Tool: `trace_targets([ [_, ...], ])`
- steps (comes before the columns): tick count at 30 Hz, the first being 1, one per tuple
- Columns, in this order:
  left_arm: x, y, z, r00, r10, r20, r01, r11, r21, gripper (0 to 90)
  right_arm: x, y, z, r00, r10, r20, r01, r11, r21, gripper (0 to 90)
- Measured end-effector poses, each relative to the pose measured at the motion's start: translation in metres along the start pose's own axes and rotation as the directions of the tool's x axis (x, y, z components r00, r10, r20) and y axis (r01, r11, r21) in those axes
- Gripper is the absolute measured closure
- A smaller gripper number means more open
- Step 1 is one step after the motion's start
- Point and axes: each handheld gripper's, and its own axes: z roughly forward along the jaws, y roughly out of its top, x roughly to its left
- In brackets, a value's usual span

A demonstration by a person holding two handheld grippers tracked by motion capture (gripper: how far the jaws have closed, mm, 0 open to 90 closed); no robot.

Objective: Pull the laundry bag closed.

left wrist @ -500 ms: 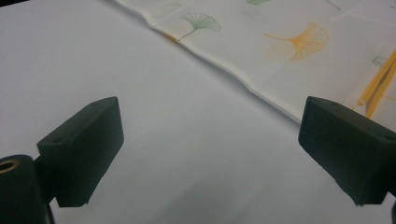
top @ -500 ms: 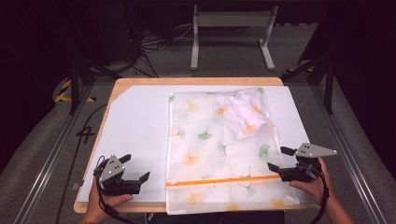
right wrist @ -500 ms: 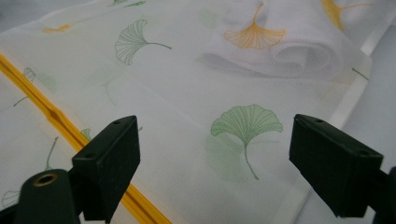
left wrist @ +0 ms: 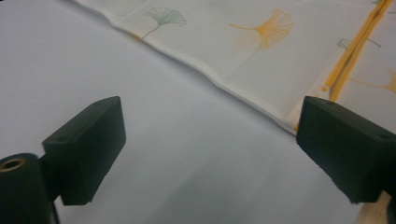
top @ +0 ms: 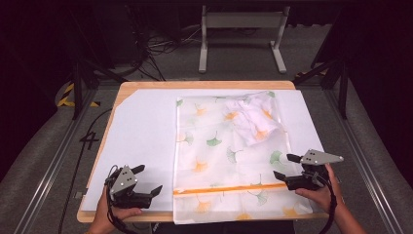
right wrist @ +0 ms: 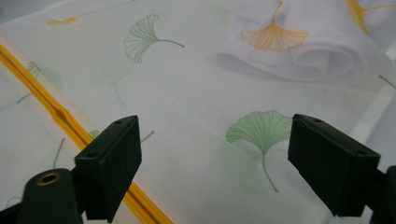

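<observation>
Ginkgo-printed white pouch (top: 229,156) lies flat, orange zip strip (top: 229,188) closed.

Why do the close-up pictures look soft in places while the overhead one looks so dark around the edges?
High view: light falls on the white sheet; surroundings dark. Left gripper view: near black tool jaws blurred. Right gripper view: the translucent ginkgo-print bag softens farther away.

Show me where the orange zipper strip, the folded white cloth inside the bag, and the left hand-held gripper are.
Orange zipper strip (top: 229,188), high view, middle of strip.
Folded white cloth (top: 253,117), high view, its centre.
Left hand-held gripper (top: 148,180), high view, between its fingertips.
</observation>
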Motion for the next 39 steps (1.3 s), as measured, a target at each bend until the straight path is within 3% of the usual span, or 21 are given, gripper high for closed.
trace_targets([
  [9,-0.013,0.005,0.010,0.9980,0.044,0.045,-0.045,0.9984,0.034,14.5,0.008,0.005,0.011,0.9995,-0.012,-0.029,0.012,1.000,0.021,19.3],
  [18,-0.012,0.005,0.016,0.9969,0.039,0.068,-0.042,0.9984,0.037,13.1,0.014,0.007,0.019,0.9983,-0.012,-0.057,0.014,0.999,0.039,20.3],
  [22,-0.017,0.006,0.019,0.9932,0.081,0.084,-0.086,0.9941,0.065,12.3,0.018,0.009,0.022,0.9975,-0.025,-0.066,0.027,0.999,0.032,24.6],
  [24,-0.018,0.006,0.020,0.9922,0.076,0.099,-0.083,0.9943,0.067,13.8,0.021,0.010,0.024,0.9966,-0.027,-0.077,0.030,0.999,0.034,26.0],
  [39,-0.023,0.009,0.024,0.9894,0.099,0.106,-0.107,0.9921,0.066,18.3,0.036,0.018,0.034,0.9929,-0.051,-0.107,0.056,0.998,0.040,25.7],
])
